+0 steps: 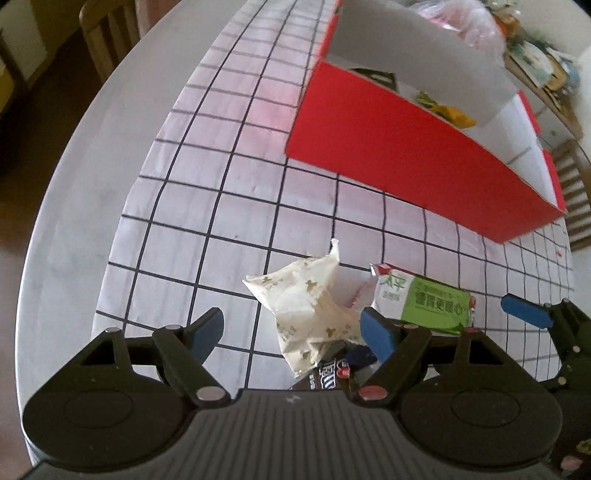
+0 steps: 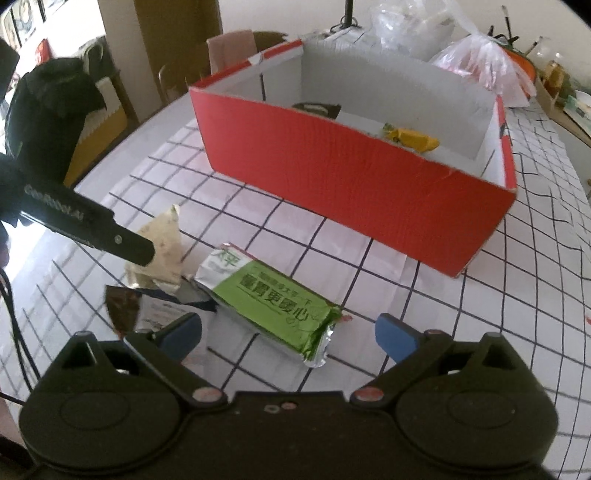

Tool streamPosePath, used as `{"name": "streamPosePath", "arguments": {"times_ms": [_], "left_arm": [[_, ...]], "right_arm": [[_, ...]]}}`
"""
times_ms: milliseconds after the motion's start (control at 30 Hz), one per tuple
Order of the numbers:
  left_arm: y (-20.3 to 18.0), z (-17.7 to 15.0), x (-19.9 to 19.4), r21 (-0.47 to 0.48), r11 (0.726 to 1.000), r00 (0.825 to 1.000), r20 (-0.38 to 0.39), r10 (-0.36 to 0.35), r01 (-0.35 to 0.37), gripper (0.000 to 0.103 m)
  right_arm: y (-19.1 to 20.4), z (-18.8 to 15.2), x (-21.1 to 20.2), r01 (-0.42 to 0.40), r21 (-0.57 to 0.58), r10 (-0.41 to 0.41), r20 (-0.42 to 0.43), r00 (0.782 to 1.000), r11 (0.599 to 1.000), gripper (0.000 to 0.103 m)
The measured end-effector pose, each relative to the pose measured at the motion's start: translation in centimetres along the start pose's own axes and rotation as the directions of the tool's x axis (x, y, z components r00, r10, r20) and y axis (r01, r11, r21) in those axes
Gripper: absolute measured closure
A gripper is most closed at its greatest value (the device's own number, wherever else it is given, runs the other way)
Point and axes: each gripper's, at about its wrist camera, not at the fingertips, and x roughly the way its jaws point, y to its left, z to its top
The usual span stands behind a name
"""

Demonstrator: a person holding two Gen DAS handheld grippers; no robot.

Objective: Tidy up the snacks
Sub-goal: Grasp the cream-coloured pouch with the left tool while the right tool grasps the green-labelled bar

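Observation:
A red cardboard box (image 1: 406, 155) (image 2: 332, 162) stands on the checked cloth; a yellow snack (image 2: 415, 139) (image 1: 456, 114) and a dark packet (image 2: 317, 109) lie inside. In front of it lie a cream snack pack (image 1: 306, 306) (image 2: 162, 243), a green-and-silver pack (image 1: 428, 304) (image 2: 273, 299) and a dark wrapper (image 1: 328, 376) (image 2: 125, 306). My left gripper (image 1: 293, 332) is open, its fingers on either side of the cream pack. My right gripper (image 2: 291, 332) is open, just short of the green pack; it also shows in the left wrist view (image 1: 528, 314).
The cloth (image 1: 221, 184) covers a round white table (image 1: 74, 206). Plastic bags (image 2: 480, 62) and clutter lie behind the box. Wooden chairs (image 1: 107, 33) stand around the table. A dark garment (image 2: 48, 107) hangs at the left.

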Motion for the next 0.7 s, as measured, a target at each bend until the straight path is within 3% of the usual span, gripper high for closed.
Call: {"name": "streamPosePath", "arguments": {"times_ms": [300,567,700], "left_arm": [[0.9,0.8,1.9,-0.107,0.994,0.998,-0.057,-0.019,0.013,0.022],[0.7,0.7,2.6,-0.111,0.994,0.998,-0.066,-0.011,0.003,0.022],[0.4,0.7,2.6,-0.103,0.995,0.998,-0.063,-0.006,-0.001,0.023]], "right_arm": [[0.3,1.2,2.6,0.009,-0.113,-0.013,-0.042,0.999,0.994,0.006],[1.0,1.7,3.6,-0.030,-0.168,0.022,-0.054,0.998,0.985,0.019],[1.0,1.6,3.6,-0.053,-0.160,0.045,-0.056,0.997,0.986,0.030]]}}
